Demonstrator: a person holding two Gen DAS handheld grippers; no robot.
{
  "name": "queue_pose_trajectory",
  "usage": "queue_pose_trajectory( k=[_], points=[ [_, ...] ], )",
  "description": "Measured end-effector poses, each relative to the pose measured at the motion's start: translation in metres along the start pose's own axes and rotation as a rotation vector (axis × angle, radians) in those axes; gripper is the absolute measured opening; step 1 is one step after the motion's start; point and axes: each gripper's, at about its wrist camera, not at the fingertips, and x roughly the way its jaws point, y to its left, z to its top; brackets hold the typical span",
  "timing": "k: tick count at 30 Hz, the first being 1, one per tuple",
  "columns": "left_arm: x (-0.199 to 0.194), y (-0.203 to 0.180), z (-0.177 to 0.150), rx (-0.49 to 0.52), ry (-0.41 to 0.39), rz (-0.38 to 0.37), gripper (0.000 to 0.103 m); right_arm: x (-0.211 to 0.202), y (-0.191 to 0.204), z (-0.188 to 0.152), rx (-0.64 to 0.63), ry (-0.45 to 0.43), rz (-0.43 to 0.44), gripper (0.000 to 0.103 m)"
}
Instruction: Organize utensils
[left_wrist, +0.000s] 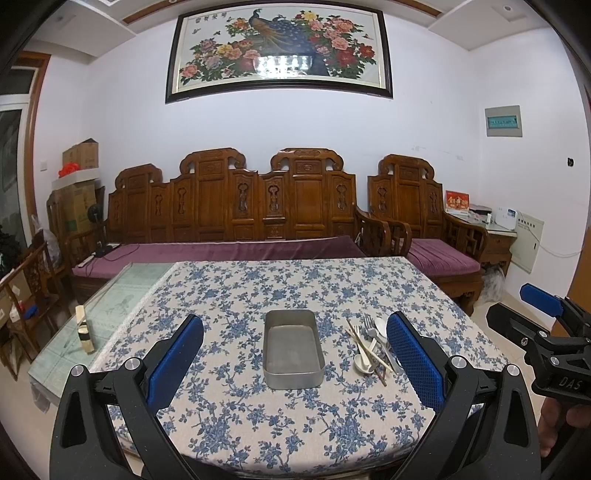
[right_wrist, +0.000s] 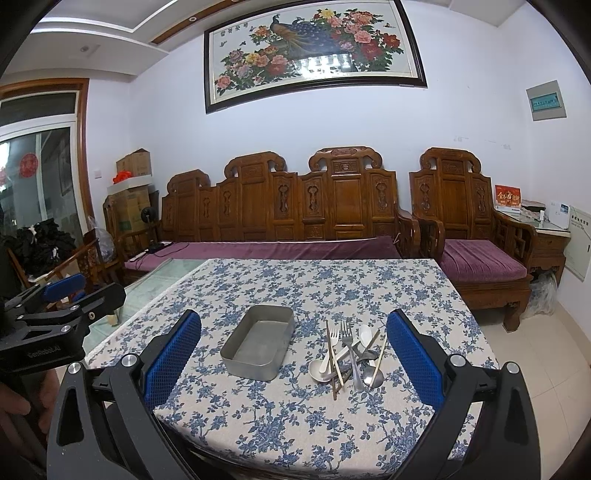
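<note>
An empty rectangular metal tray sits on the blue floral tablecloth. To its right lies a pile of utensils: forks, metal and white spoons, and chopsticks, crossed over each other. My left gripper is open and empty, held above the near table edge with the tray between its blue pads. My right gripper is open and empty, framing the tray and the pile. Each gripper also shows at the edge of the other's view, the right and the left.
The table has a bare glass strip on its left with a small gold box. A carved wooden sofa and armchair stand behind it. Cardboard boxes are stacked at the back left.
</note>
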Motion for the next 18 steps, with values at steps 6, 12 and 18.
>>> queue_pose_trajectory(
  k=[6, 12, 18],
  points=[
    [0.001, -0.001, -0.002, 0.003, 0.003, -0.004, 0.096, 0.000, 0.001, 0.000, 0.000, 0.001, -0.001, 0.101],
    [0.009, -0.003, -0.007, 0.002, 0.020, -0.009, 0.096, 0.001, 0.001, 0.000, -0.003, 0.010, -0.006, 0.101],
    [0.025, -0.005, -0.018, 0.008, 0.081, -0.025, 0.096, 0.008, -0.006, -0.009, 0.007, 0.036, 0.002, 0.101]
  ],
)
